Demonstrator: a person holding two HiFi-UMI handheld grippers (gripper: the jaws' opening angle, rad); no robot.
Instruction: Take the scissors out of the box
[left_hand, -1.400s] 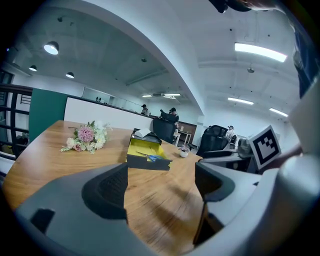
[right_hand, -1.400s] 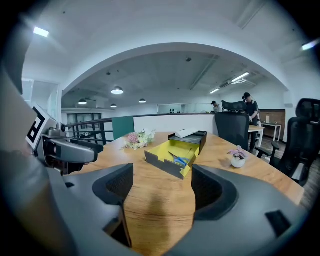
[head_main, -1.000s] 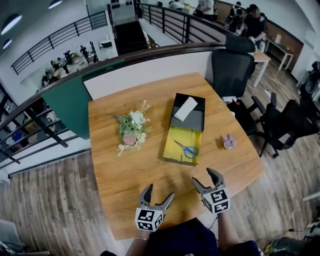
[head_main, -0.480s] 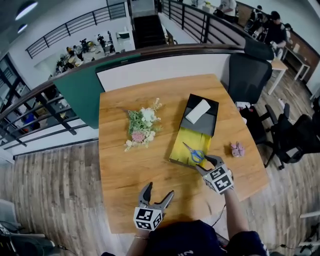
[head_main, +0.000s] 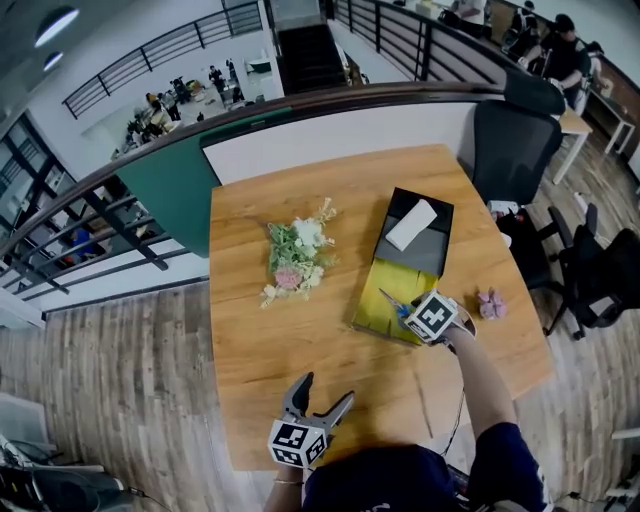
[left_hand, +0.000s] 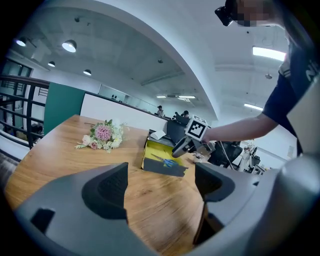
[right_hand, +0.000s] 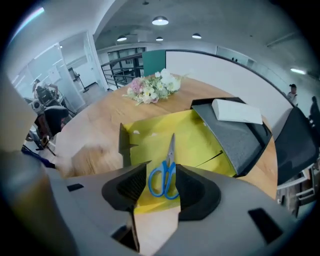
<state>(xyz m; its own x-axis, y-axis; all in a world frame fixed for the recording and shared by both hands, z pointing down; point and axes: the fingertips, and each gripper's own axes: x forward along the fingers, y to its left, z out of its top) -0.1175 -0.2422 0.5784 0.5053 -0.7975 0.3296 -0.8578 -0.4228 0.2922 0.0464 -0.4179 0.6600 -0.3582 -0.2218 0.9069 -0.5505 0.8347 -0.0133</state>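
One pair of blue-handled steel scissors (right_hand: 167, 167) is lying on the yellow lining of the one open black box (head_main: 425, 255). The right gripper (right_hand: 161, 165) is closing its jaws around the loops, not yet pinching. The left gripper (left_hand: 161, 170) is hovering open and empty. One bouquet (head_main: 295, 255) and one small pink thing (head_main: 490, 303) are sitting on the wooden desk (head_main: 260, 340).

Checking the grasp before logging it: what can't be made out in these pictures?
- Right gripper view: the right gripper, jaws closing, straddles the handles of the scissors; its height above them is unclear.
- Head view: the gripper's own body hides its jaws and those handles.
- Head view: pink thing on the table, too small to name.
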